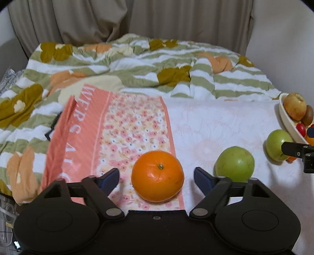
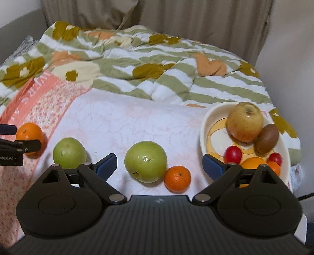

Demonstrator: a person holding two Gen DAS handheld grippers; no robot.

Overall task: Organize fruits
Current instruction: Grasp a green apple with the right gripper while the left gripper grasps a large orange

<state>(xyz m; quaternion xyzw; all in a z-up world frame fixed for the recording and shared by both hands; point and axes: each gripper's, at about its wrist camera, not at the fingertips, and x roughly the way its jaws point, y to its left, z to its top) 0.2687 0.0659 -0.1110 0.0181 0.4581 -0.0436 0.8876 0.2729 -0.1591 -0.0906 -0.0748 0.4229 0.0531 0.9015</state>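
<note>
**A:** State the condition of each tool.

**B:** The left gripper (image 1: 156, 177) is spread wide, with both blue fingers clear of the large orange (image 1: 157, 176) that sits between them. That orange rests on the floral pink strip (image 1: 135, 129) of the cloth (image 2: 121, 125), toward the cloth's near left corner. The right gripper (image 2: 160, 165) is also spread wide and holds nothing.

**A:** Location of the remaining fruit?

**B:** Between the right gripper's fingers lies a green apple (image 2: 145, 161), with a small orange (image 2: 177, 178) touching its right side. A second green apple (image 2: 69, 153) lies on the cloth just outside the left finger, between the first apple and the large orange.

**A:** And the bowl?

**B:** The cream bowl (image 2: 205, 127) sits at the cloth's right edge. It contains a yellow-red apple (image 2: 245, 121), a kiwi (image 2: 267, 138) leaning against it, two cherry tomatoes (image 2: 233, 154) and orange fruit at the near rim, probably two pieces; the right finger linkage partly covers them.

**A:** Obstructions and surroundings?

**B:** The small orange lies between the first green apple and the bowl. A striped floral quilt (image 1: 137, 64) is bunched along the cloth's far edge, and beige curtains (image 1: 117, 17) hang behind it.
</note>
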